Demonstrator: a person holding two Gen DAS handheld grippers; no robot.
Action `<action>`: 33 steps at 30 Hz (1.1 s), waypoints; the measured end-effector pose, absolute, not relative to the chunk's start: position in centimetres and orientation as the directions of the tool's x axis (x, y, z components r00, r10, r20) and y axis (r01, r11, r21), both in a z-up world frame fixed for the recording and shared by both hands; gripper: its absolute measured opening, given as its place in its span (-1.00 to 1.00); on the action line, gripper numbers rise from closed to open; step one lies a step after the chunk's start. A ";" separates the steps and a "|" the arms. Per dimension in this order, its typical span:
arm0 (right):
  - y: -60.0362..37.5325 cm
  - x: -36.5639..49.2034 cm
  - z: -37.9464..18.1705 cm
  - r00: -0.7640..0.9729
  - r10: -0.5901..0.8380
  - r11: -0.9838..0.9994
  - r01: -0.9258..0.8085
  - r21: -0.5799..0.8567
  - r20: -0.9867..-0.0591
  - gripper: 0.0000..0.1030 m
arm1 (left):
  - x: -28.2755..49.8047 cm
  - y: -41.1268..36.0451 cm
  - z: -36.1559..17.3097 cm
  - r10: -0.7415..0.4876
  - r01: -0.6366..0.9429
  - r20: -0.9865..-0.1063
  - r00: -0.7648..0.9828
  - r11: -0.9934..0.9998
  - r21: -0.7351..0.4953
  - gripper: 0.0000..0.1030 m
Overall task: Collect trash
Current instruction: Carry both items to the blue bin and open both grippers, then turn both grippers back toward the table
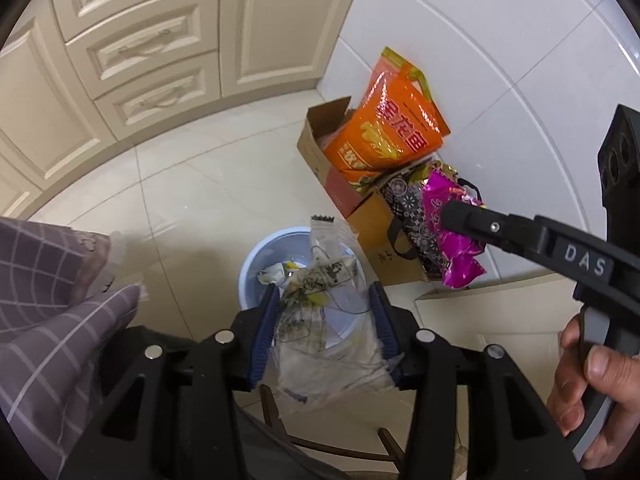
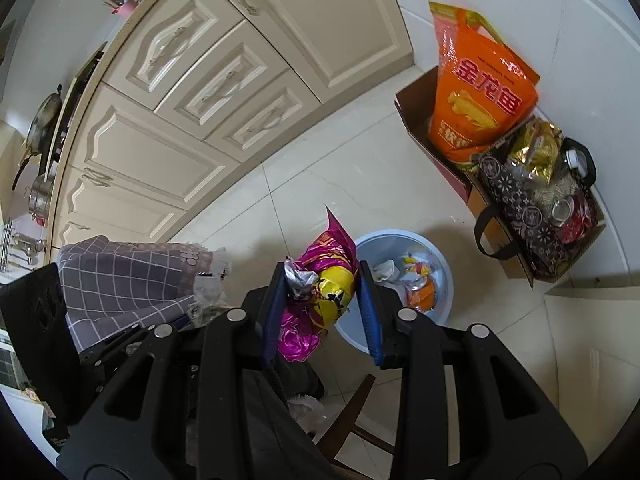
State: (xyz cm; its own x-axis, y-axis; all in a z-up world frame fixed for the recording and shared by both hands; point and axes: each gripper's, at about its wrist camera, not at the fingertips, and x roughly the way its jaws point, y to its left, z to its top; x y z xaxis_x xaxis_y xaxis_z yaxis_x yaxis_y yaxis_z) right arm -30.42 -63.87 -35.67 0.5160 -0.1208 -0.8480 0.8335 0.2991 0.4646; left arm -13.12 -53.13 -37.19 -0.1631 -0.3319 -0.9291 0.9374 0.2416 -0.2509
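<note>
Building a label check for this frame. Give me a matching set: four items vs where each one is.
Items:
1. clear printed wrapper
2. magenta foil wrapper
3. orange bag
4. light blue bin

Places:
a. standing in a cardboard box by the wall
b. on the floor tiles, trash inside
c. between the left gripper fingers
d. between the right gripper fingers

Pairs: 1-c, 2-d, 3-a, 4-b
</note>
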 end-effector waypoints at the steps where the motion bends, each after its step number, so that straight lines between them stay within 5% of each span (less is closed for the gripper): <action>1: -64.0 -30.5 -35.9 0.514 -0.117 0.291 0.836 0.465 -0.850 0.13 | -13.2 -53.3 -37.5 -0.325 0.936 -0.930 -0.171 0.240 -0.256 0.12; 2: -64.0 -30.7 -36.1 0.512 -0.119 0.280 0.839 0.466 -0.850 0.26 | -13.1 -53.4 -37.8 -0.315 0.935 -0.931 -0.182 0.239 -0.263 0.44; 4: -64.0 -31.1 -36.4 0.508 -0.126 0.262 0.846 0.465 -0.852 0.41 | -12.9 -53.4 -37.7 -0.317 0.936 -0.934 -0.164 0.249 -0.249 0.66; 10: -63.9 -31.5 -35.9 0.489 -0.156 0.241 0.861 0.447 -0.858 0.84 | -11.9 -52.3 -35.9 -0.355 0.933 -0.925 -0.135 0.268 -0.238 0.74; 33: -60.5 -25.5 -27.5 0.532 -0.237 0.418 0.811 0.409 -0.813 0.88 | -7.4 -43.9 -23.4 -0.608 0.897 -0.793 0.043 0.373 -0.237 0.76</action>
State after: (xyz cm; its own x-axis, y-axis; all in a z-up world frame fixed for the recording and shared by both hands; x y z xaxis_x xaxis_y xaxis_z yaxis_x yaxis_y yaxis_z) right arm -25.50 -60.49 -27.46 0.5319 -0.2374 -0.8128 0.8112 0.4181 0.4088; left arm -7.38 -43.91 -23.37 0.0431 -0.6080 -0.7928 0.8972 0.3726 -0.2370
